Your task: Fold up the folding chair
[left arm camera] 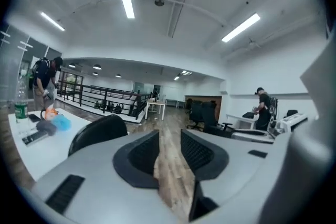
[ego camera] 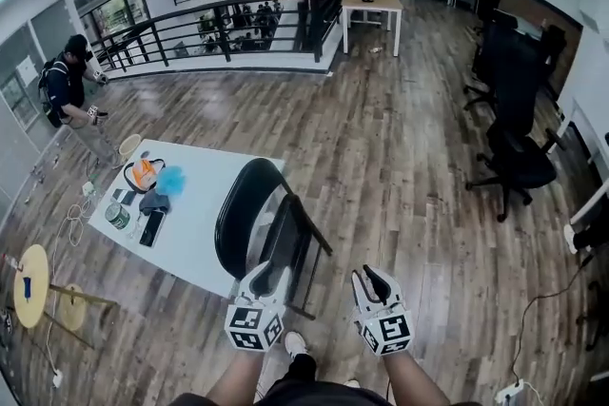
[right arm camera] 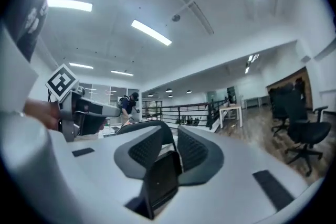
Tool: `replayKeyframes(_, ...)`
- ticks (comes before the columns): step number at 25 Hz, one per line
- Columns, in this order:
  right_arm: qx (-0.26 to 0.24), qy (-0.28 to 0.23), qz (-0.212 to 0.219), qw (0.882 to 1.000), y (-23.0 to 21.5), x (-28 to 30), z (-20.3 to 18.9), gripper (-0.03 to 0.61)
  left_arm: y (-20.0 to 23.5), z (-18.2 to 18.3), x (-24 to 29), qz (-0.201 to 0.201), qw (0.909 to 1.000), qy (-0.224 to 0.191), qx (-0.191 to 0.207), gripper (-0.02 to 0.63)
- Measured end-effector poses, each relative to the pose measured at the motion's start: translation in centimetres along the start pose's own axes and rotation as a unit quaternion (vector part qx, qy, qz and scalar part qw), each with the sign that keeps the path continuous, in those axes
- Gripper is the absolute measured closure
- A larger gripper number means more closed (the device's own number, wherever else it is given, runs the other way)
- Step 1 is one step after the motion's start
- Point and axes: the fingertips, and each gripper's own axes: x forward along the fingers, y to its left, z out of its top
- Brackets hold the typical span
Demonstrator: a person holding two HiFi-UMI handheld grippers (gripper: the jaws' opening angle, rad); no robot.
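Head view: folding chair point(ego camera: 255, 222) stands at lower centre, just beside the near edge of the white worktop point(ego camera: 198, 241). Its seat looks tipped toward the back, but full collapse cannot be confirmed. Left tool point(ego camera: 262, 279) is close at the chair's near side, contact not confirmed; right tool point(ego camera: 367, 280) is apart, to the right.

Left gripper view: jaws parted, only floor between them, nothing held. Chair back at left of frame.

Right gripper view: jaws narrowly parted, empty, with the chair back beyond them.

Assessment: approach stage, no grasp made. The next move likely calls for one tool on the seat edge and the other steadying the back.
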Motion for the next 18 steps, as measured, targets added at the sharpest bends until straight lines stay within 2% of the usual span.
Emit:
replayKeyframes(2, -0.026, -0.010, -0.046, 0.999, -1.6, -5.2, 0.6, 0.529, -4.7, -1.1, -1.1, -0.018, 0.9997, -0.014, -0.011, 0.522)
replayKeyframes(4, -0.040, -0.011, -0.088, 0.995, -3.3, -9.8, 0.9, 0.563, -8.7, -2.0, -1.9, -0.028, 0.9992, -0.025, -0.015, 0.569)
replayKeyframes(6, -0.053, -0.007, -0.130, 0.990, -4.7, -13.7, 1.0, 0.563, -11.9, -2.9, -2.7, -0.035, 0.9988, -0.033, -0.012, 0.609)
replayKeyframes(9, -0.064, -0.006, -0.176, 0.982, -5.2, -18.3, 0.9, 0.565, -15.4, -4.2, -4.4, -0.054, 0.9978, -0.038, 0.003, 0.609)
replayKeyframes(13, -0.070, -0.007, -0.191, 0.979, -4.6, -22.2, 1.4, 0.565, -18.4, -5.0, -6.8, -0.075, 0.9964, -0.037, 0.009, 0.609)
replayKeyframes(18, -0.077, -0.015, -0.189, 0.979, -2.6, -24.1, 2.6, 0.565, -19.5, -4.5, -9.4, -0.083, 0.9958, -0.036, 0.014, 0.609)
